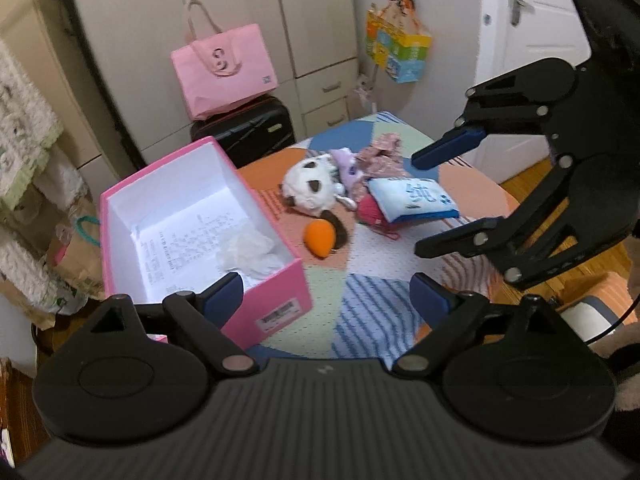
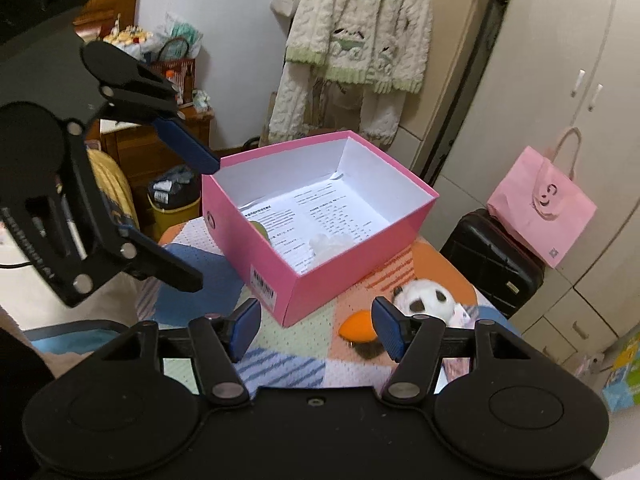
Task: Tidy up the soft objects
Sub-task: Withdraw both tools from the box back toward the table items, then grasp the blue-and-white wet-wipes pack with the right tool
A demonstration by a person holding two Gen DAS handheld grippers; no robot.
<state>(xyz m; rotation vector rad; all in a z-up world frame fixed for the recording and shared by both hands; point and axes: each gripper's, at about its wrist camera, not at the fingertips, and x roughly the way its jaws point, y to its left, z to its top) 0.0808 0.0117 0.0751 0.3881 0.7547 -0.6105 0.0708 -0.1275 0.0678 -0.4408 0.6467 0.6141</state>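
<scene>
A pink box (image 1: 280,292) with a white inside stands open on the patchwork table (image 1: 372,320); it holds a printed sheet and a crumpled clear plastic piece (image 1: 248,254). To its right lie a panda plush (image 1: 310,188), an orange carrot toy (image 1: 320,237), a purple plush (image 1: 347,166), floral cloth (image 1: 380,154), a pink yarn ball (image 1: 370,210) and a blue-white tissue pack (image 1: 416,198). My left gripper (image 1: 326,294) is open and empty above the table's near edge. My right gripper (image 1: 416,202) is open and empty, hovering over the tissue pack. In the right wrist view the box (image 2: 320,280), carrot (image 2: 356,330) and panda (image 2: 424,300) show.
A pink bag (image 1: 224,70) sits on a black suitcase (image 1: 248,130) behind the table, before cream cupboards. Paper bags (image 1: 76,256) stand left of the table. A white door (image 1: 532,40) is at the right. Knit clothes (image 2: 360,40) hang beyond the box.
</scene>
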